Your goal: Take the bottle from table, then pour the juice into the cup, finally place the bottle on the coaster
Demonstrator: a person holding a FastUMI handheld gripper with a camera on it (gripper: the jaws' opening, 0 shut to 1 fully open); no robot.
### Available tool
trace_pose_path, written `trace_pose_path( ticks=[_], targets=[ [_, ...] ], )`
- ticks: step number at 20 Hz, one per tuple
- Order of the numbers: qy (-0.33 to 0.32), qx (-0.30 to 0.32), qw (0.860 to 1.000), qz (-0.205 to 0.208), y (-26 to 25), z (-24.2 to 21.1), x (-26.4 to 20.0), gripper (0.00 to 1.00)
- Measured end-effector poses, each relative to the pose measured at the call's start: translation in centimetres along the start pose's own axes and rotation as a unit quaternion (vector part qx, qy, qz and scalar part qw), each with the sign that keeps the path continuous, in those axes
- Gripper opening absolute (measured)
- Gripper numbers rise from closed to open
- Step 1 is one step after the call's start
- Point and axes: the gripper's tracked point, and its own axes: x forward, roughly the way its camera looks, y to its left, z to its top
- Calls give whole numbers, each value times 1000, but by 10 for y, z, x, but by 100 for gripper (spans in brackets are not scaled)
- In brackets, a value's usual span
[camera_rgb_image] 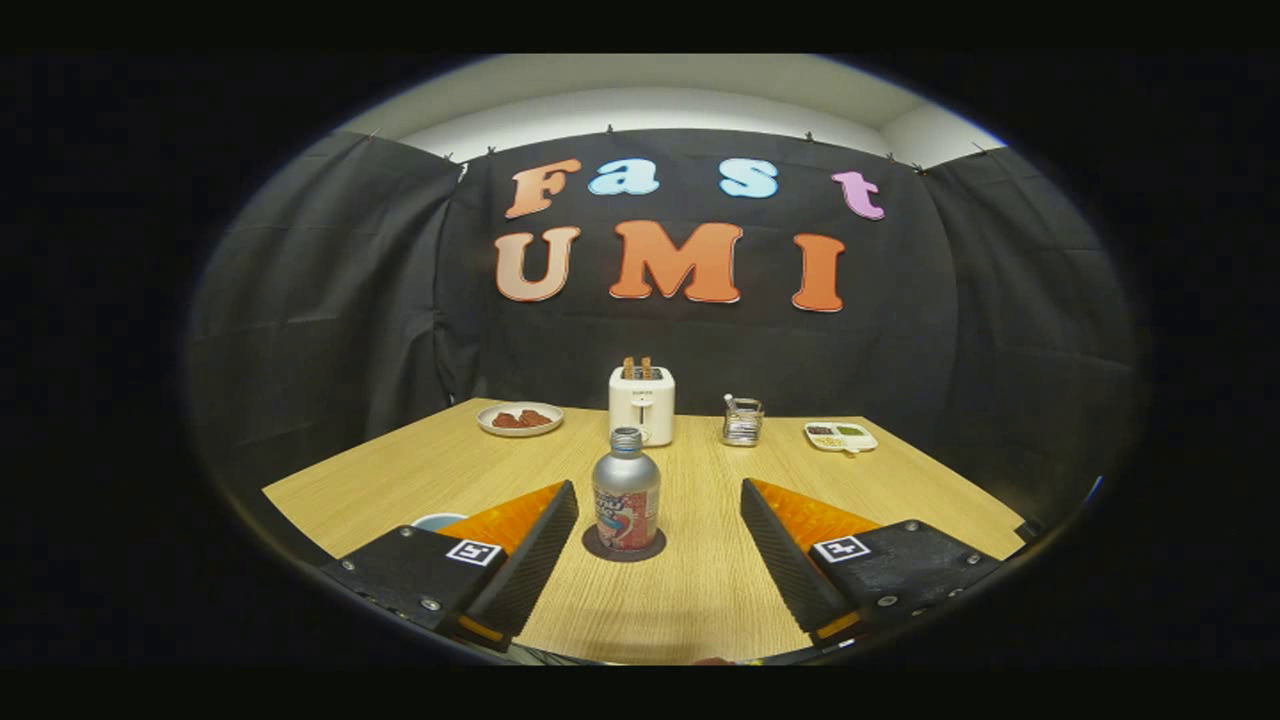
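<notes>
A silver bottle with a printed label and a metal cap stands upright on a dark round coaster on the wooden table. It sits between my two fingertips, a little ahead of them and nearer the left finger. My gripper is open wide and neither finger touches the bottle. The rim of a pale cup peeks out from behind the left finger, mostly hidden by it.
At the table's far side stand a white toaster with toast in it, a plate of food to its left, a small wire holder and a divided white dish to its right.
</notes>
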Motion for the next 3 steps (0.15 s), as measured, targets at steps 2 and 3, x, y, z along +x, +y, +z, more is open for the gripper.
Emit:
trace_pose_path(
  ticks=[2, 3],
  targets=[
    [-1, 1, 1000, 0, 0, 0, 0, 97],
    [0, 1, 1000, 0, 1, -1, 0, 97]
  ],
)
